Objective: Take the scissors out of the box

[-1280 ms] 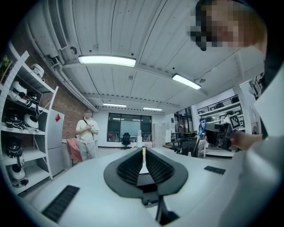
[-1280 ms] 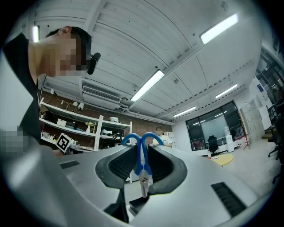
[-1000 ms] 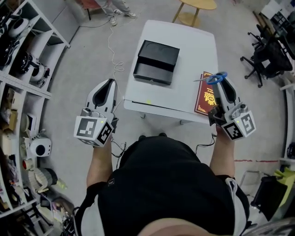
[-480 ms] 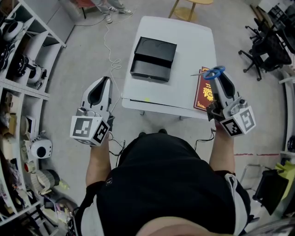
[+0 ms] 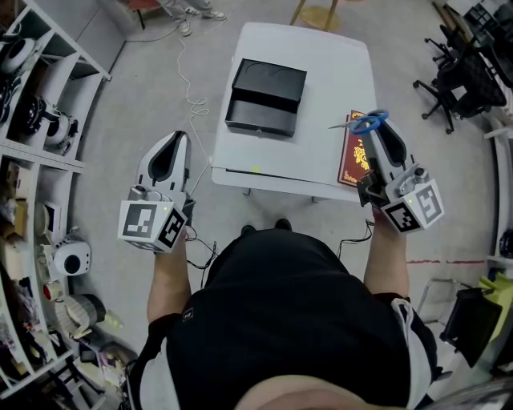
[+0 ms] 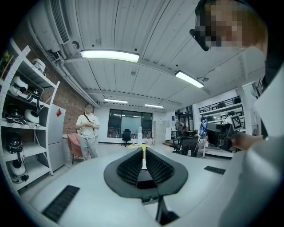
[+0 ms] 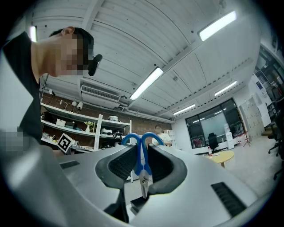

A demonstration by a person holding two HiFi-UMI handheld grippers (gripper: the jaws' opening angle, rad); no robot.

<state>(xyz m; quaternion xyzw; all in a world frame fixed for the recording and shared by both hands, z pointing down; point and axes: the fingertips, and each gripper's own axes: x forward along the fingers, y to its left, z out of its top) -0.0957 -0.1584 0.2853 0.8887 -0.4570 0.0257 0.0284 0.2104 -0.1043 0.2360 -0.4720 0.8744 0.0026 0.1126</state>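
Note:
Blue-handled scissors hang over the right side of the white table, gripped in my right gripper, which is shut on them. In the right gripper view the scissors stand between the pads with the blue loops at the fingertips and the blades pointing back toward the camera. The black box lies open on the table's middle, well left of the scissors. My left gripper hovers over the floor off the table's left front corner, jaws together with nothing in them.
A red book lies on the table's right edge under the right gripper. Shelves of gear line the left wall. Office chairs stand at the far right, a round wooden stool beyond the table. A person stands far off.
Only the head view has shifted a little; both grippers and the scissors keep their places.

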